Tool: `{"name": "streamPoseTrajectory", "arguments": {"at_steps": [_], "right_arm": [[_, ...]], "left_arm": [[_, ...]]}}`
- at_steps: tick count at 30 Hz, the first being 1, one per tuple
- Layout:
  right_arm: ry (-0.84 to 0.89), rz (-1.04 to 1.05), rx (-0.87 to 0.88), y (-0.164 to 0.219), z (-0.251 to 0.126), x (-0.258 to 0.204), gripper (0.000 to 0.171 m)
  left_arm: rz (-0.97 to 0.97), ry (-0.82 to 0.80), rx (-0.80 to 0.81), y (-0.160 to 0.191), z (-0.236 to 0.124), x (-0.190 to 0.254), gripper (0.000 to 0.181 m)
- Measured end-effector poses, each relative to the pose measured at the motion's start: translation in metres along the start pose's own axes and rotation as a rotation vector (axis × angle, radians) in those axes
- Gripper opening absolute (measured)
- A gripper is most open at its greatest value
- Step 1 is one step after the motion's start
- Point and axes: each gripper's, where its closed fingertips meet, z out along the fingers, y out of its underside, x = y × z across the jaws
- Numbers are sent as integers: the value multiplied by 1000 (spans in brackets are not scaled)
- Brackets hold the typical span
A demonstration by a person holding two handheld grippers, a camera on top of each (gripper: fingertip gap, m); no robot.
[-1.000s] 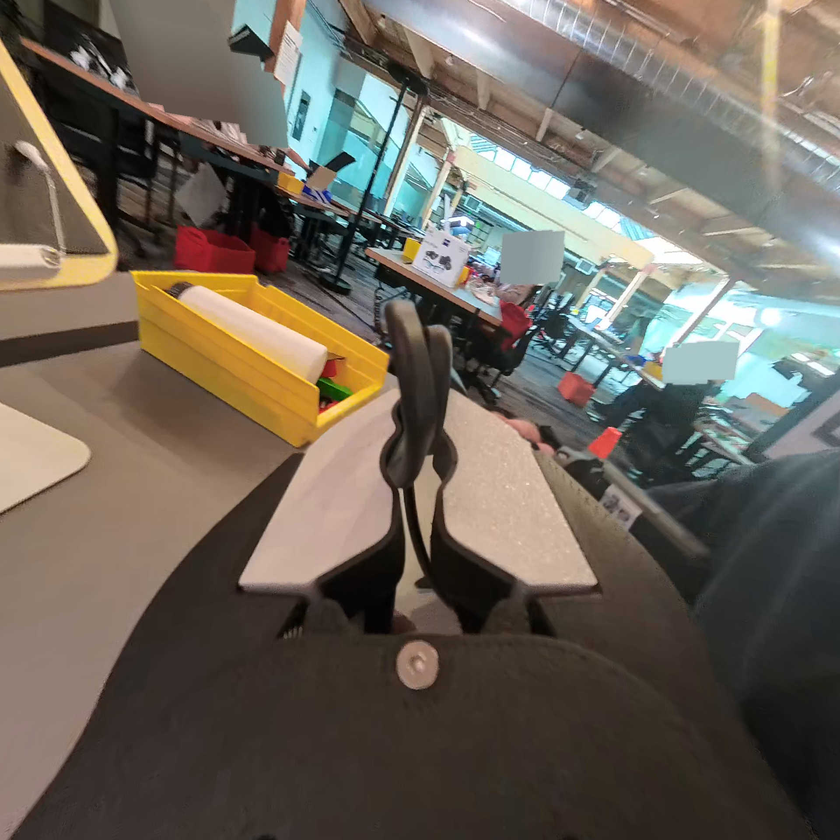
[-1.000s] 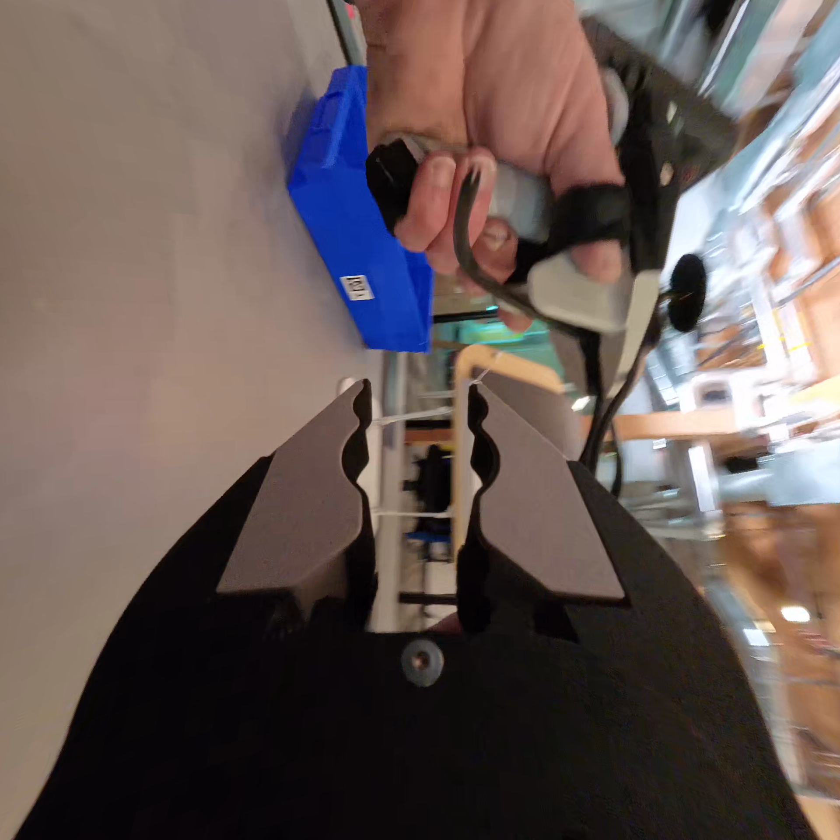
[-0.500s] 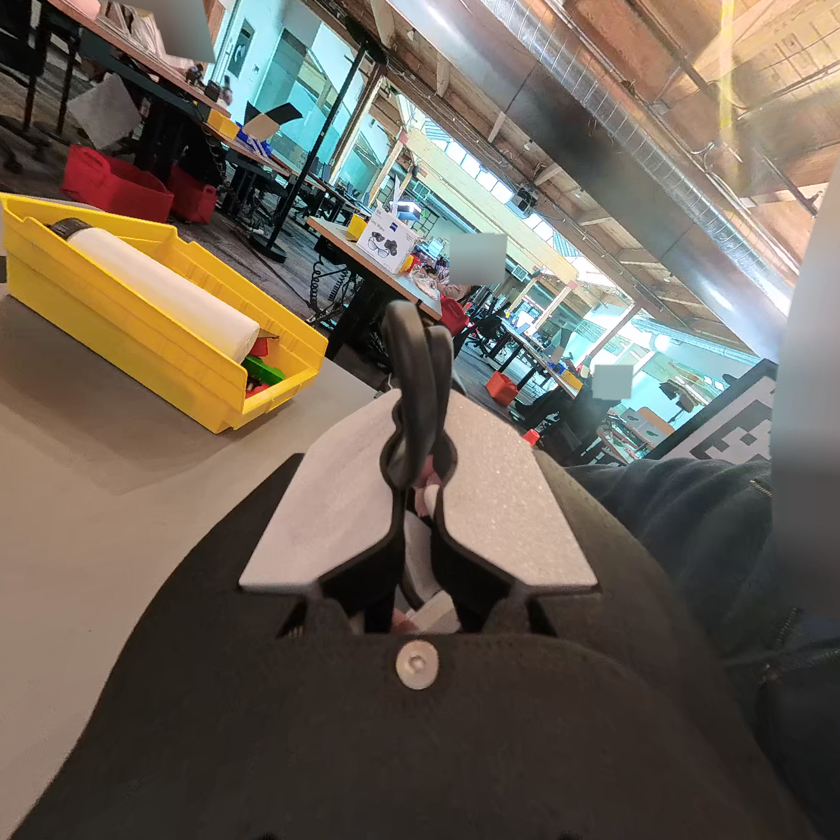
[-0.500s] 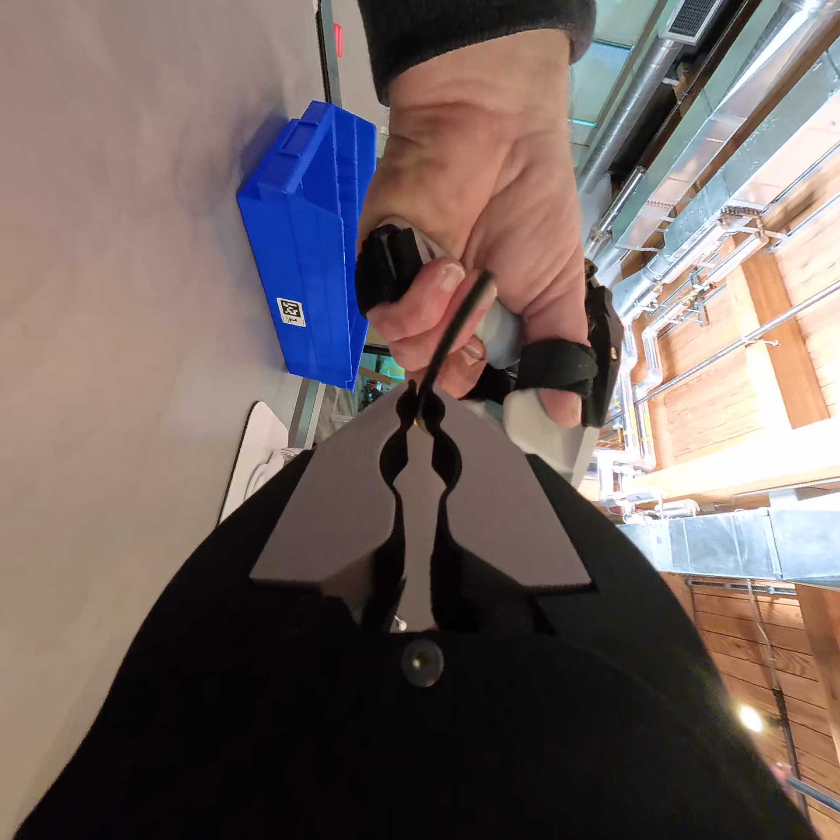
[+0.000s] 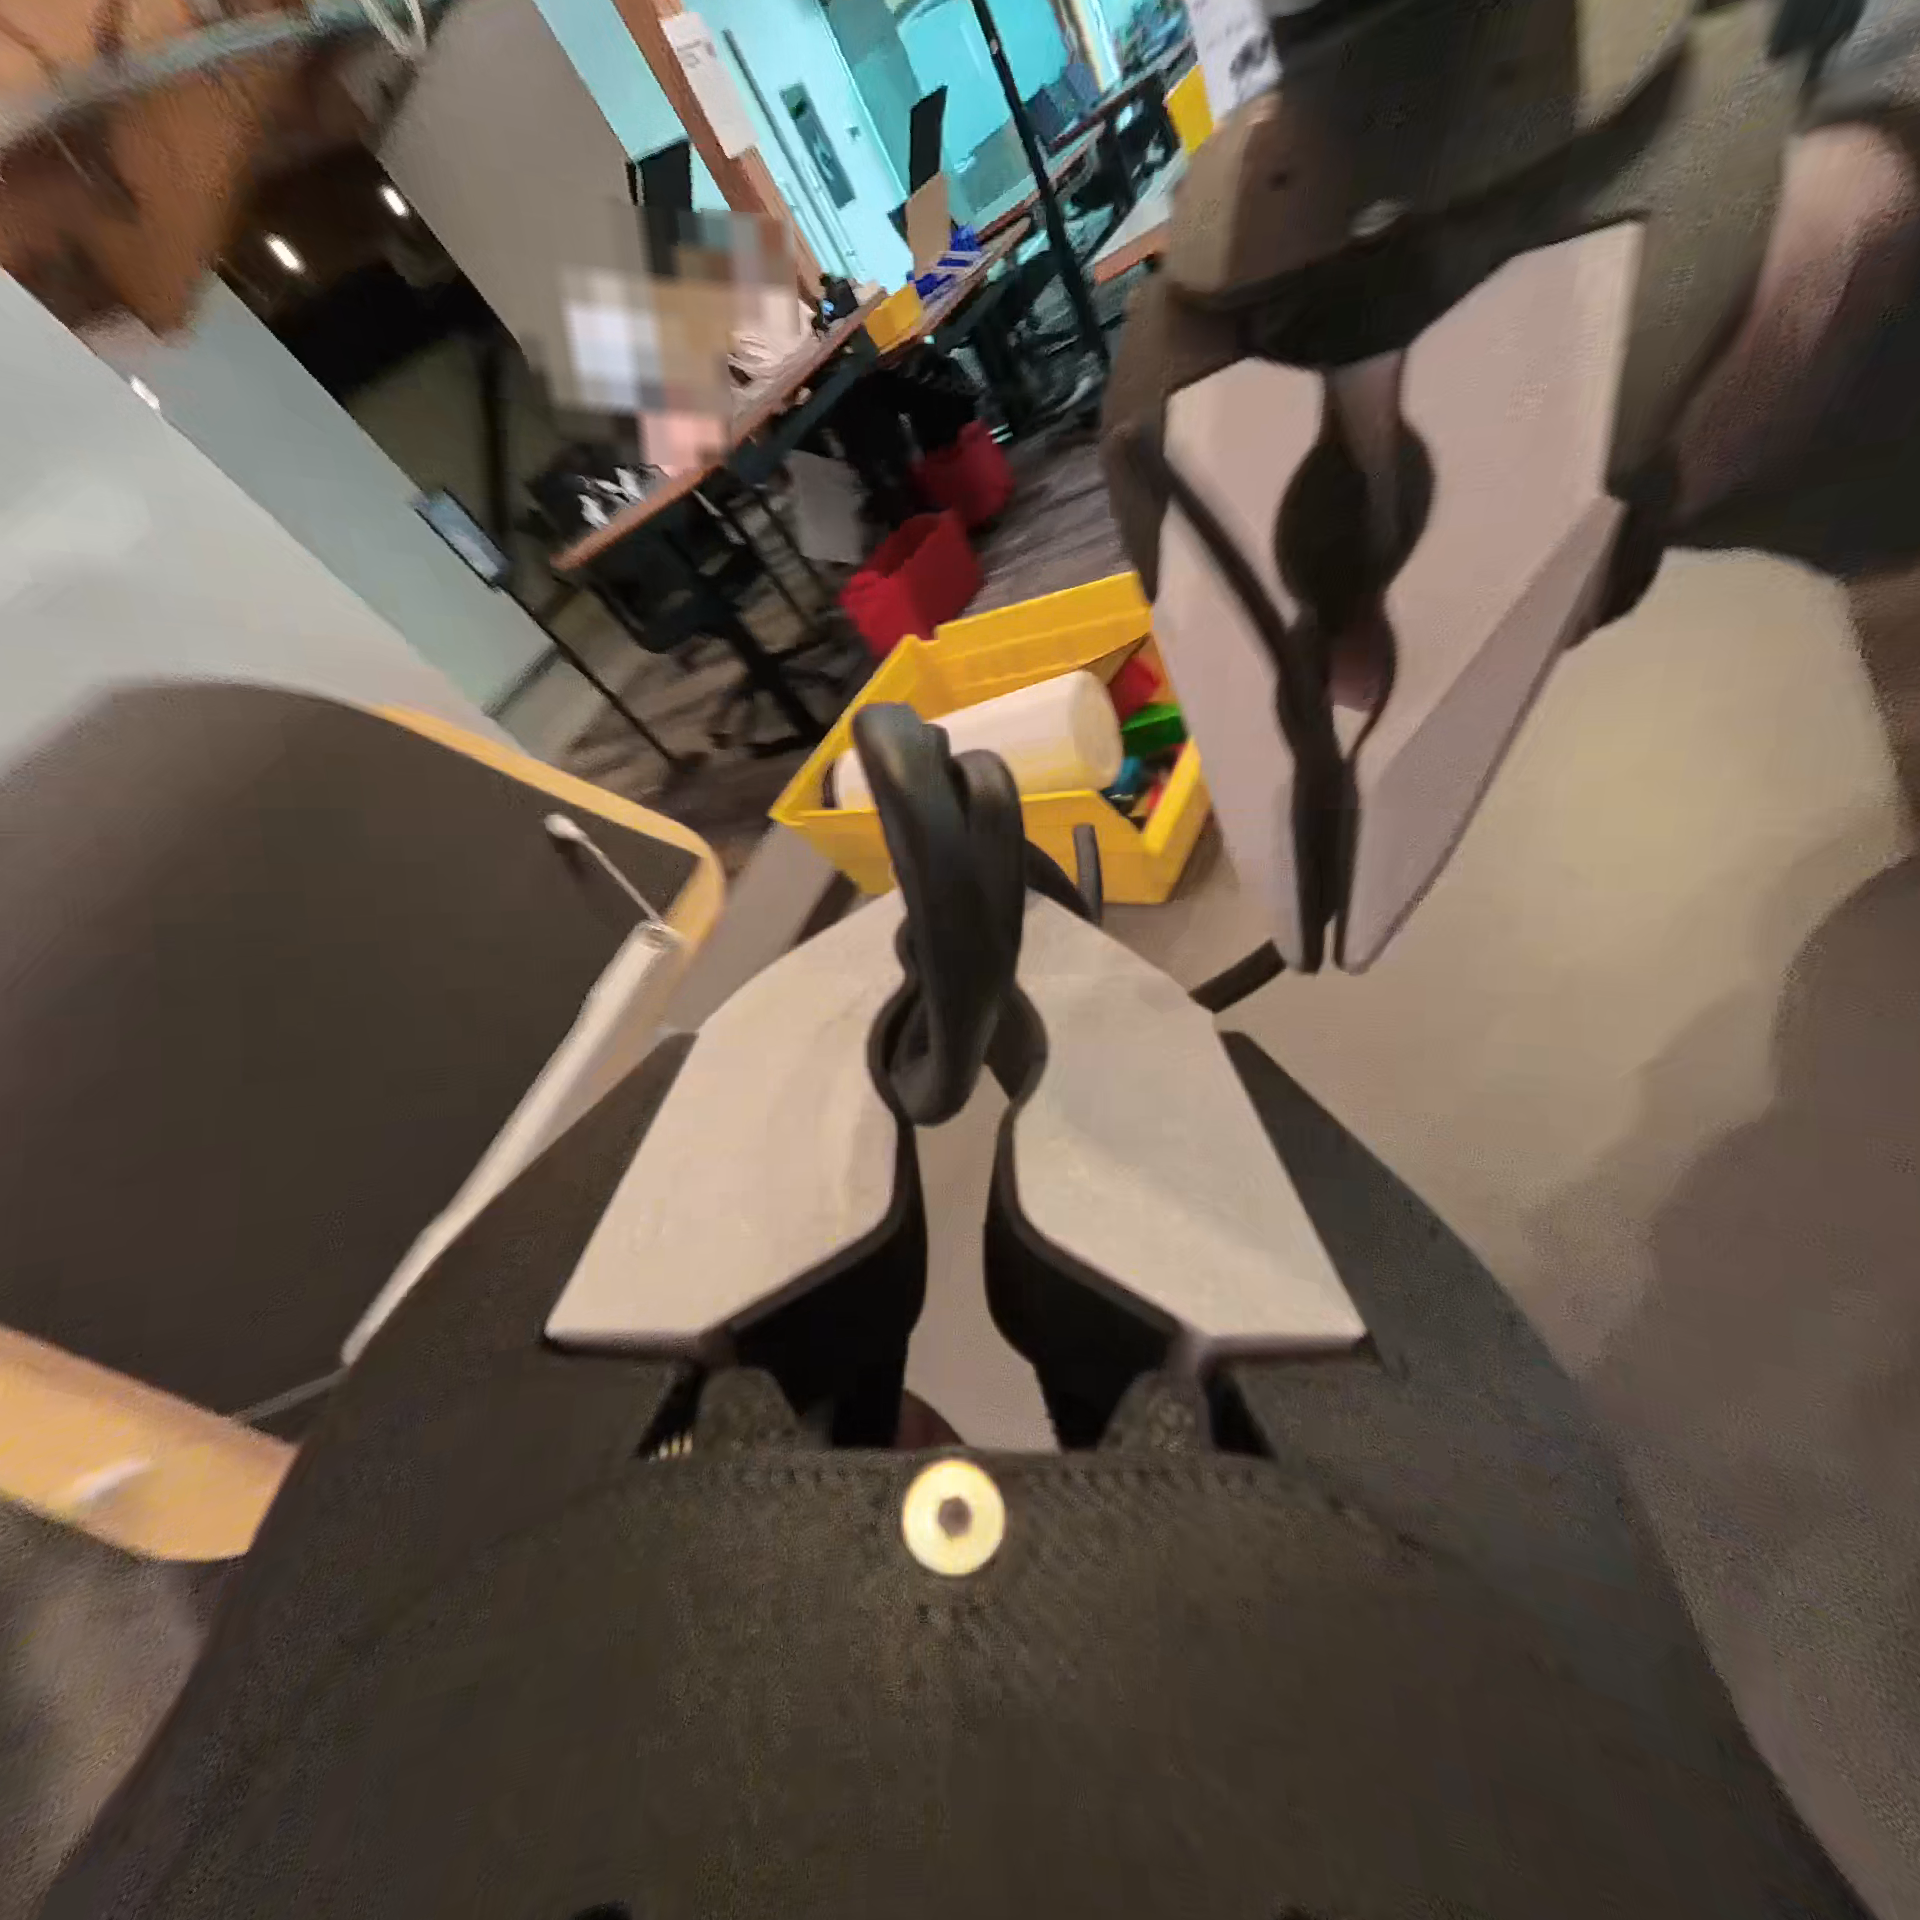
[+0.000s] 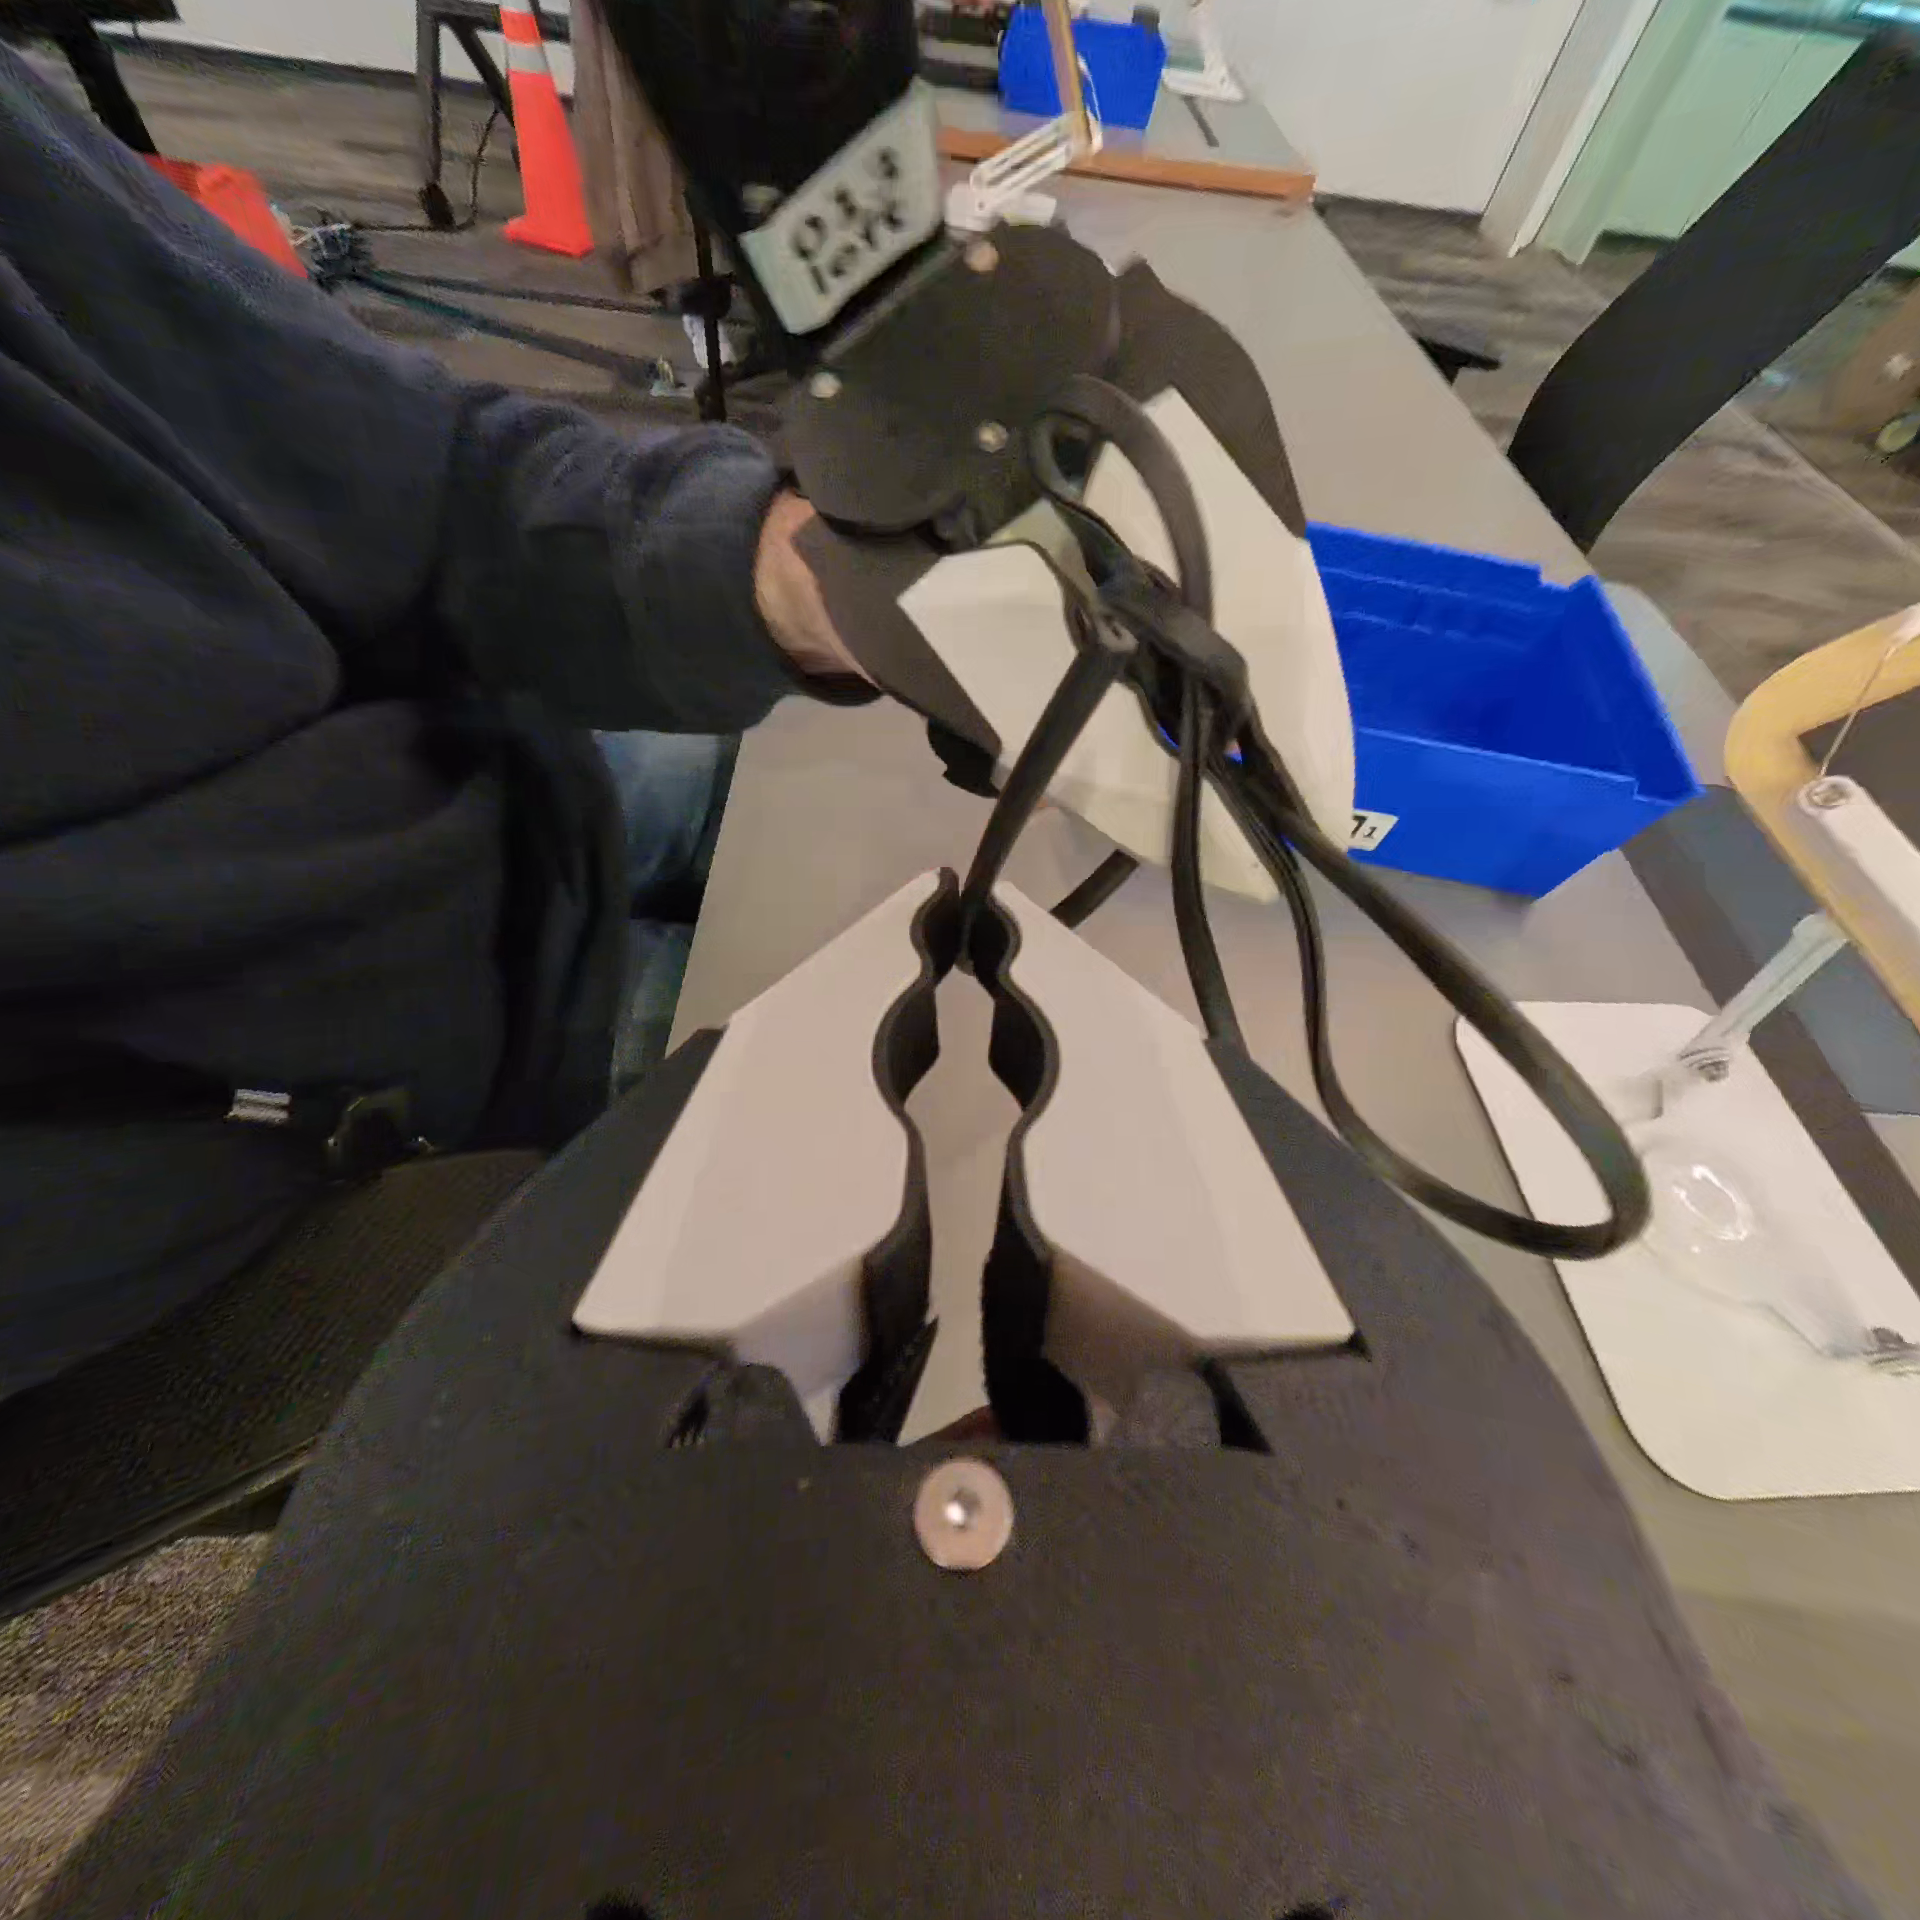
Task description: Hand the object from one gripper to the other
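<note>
Both the left gripper (image 5: 951, 1023) and right gripper (image 6: 964, 925) clamp the black cable (image 6: 1205, 831) above the bench (image 6: 1455, 935), sharing the hold so it cannot drop mid-handover.

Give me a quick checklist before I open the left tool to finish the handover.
1. Right tool shut on the black cable: ok.
2. Right tool's grip depth: not ok, only one strand is pinched, at the very tips.
3. Left tool shut on the bundled part: ok.
4. Strand between the two tools free of snags: ok, it runs straight.
5. Hanging loop clear of the white pad below: cannot tell.
</note>
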Motion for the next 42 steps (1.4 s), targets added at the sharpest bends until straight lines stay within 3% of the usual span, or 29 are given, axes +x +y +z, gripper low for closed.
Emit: {"name": "streamPoseTrajectory", "arguments": {"at_steps": [7,12,25,35,42], "right_arm": [[-51,1,-249,29,13,2,0],[-44,-12,-342,39,16,4,0],[11,24,-88,7,12,7,0],[-139,258,204,-14,3,4,0],[-121,341,365,-17,8,8,0]], "left_arm": [[396,-119,-80,-3,2,0,8],[458,-159,-84,-5,5,3,7],[727,-296,-119,-9,7,-4,7],[809,-259,-107,-7,11,1,8],[787,-197,-99,-2,14,6,19]]}}
